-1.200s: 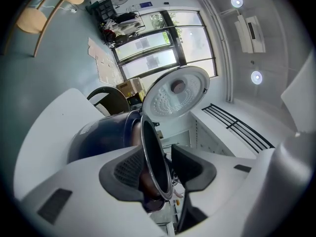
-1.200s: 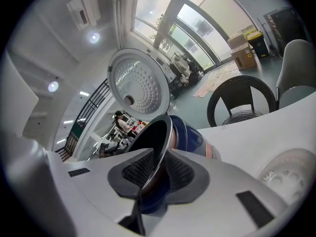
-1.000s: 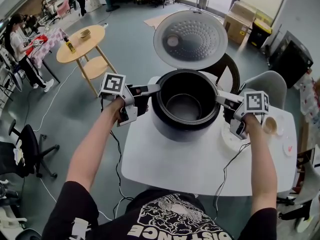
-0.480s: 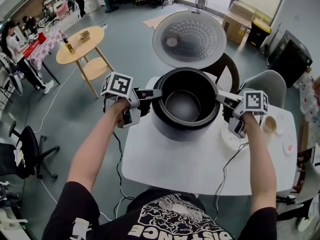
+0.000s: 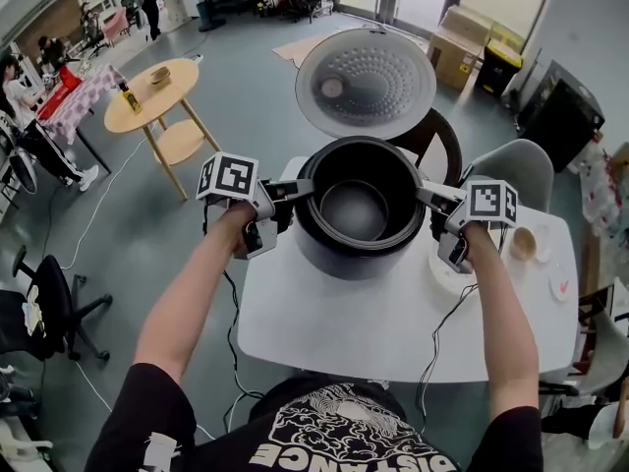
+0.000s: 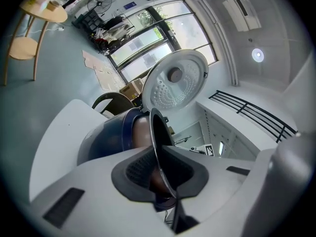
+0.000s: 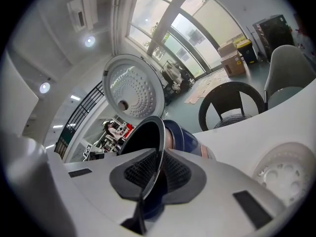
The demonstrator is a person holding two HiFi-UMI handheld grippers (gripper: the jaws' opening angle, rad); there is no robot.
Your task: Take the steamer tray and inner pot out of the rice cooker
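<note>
The white worktop (image 5: 344, 332) lay below both sets of fingers and carried the rice cooker (image 5: 354, 262), which stood between the two grippers. Its lid (image 5: 366, 82) was swung up, beyond and above the fingertips. The inner pot (image 5: 356, 209) sat in the cooker body, its thin rim (image 6: 157, 147) running straight between the fingers on each side. The steamer tray (image 7: 281, 177) was already out. It lay flat on the worktop, just outside and below the right fingers.

The left gripper (image 5: 303, 187) had come in from the pot's left side, and its fingers (image 6: 136, 172) had just been closing. They had gone from a clear gap to narrow, and the dark pads were now pressed on the rim from inside and outside. The right gripper (image 5: 425, 194) had done the same on the opposite edge, closing a smaller way until it pinched the rim. Neither hand had shifted much while this happened.

With the tray out and both grips set, the likely step in hand was lifting the pot straight up, level. A thin rim held at two small points could slip or tilt if one side rose first.
</note>
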